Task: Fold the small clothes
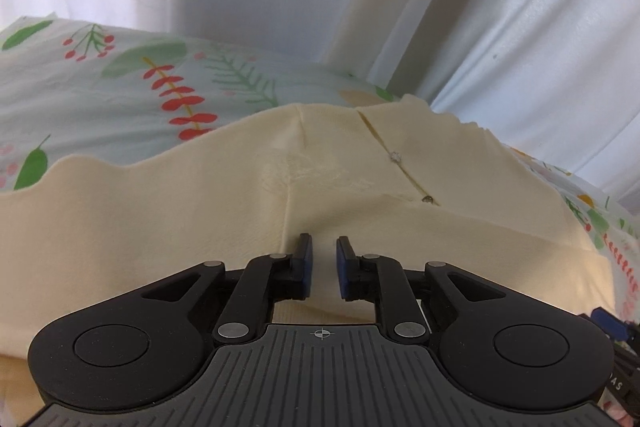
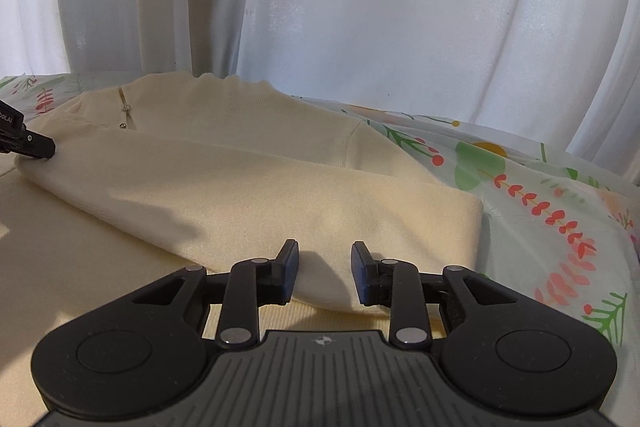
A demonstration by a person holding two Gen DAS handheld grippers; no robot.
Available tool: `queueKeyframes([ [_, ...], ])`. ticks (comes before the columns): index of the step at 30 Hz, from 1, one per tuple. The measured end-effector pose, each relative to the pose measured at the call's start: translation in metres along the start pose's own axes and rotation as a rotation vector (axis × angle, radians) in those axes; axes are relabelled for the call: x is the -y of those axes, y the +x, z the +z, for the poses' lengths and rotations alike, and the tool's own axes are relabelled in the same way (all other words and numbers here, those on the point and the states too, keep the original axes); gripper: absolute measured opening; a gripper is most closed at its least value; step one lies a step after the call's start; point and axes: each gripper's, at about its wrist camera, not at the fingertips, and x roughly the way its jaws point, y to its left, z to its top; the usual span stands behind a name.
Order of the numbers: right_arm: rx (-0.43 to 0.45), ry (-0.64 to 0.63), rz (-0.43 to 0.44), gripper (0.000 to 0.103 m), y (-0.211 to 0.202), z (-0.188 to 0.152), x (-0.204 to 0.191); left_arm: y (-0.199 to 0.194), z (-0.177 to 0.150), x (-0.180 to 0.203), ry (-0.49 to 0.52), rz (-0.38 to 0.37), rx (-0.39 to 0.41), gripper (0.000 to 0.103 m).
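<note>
Now — left gripper (image 1: 324, 247) released | right gripper (image 2: 324, 253) released | both over cream sweater (image 2: 248, 163) — folded.

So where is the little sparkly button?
In the left wrist view, the sparkly button sits on the cream sweater, right of centre, beside the neck slit, above the jaws.

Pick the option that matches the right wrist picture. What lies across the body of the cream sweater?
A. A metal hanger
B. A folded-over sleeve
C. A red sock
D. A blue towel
B: a cream sleeve lies folded across the cream sweater on the floral sheet.
</note>
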Motion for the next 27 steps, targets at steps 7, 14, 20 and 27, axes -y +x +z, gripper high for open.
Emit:
queueKeyframes([
  [7, 0.006, 0.111, 0.053, 0.056, -0.060, -0.027, 0.005, -0.103, -0.037, -0.123, -0.383, 0.127, 0.161, 0.077],
  [14, -0.008, 0.116, 0.062, 0.057, -0.077, -0.035, 0.001, -0.165, -0.077, -0.253, -0.782, 0.241, 0.264, 0.067],
  [20, -0.020, 0.207, 0.115, 0.057, -0.076, -0.025, -0.003, -0.174, -0.101, -0.310, -1.052, 0.078, 0.356, 0.049],
  [27, -0.005, 0.194, 0.129, 0.057, -0.082, -0.017, -0.011, -0.175, -0.106, -0.348, -1.190, 0.044, 0.454, 0.039],
])
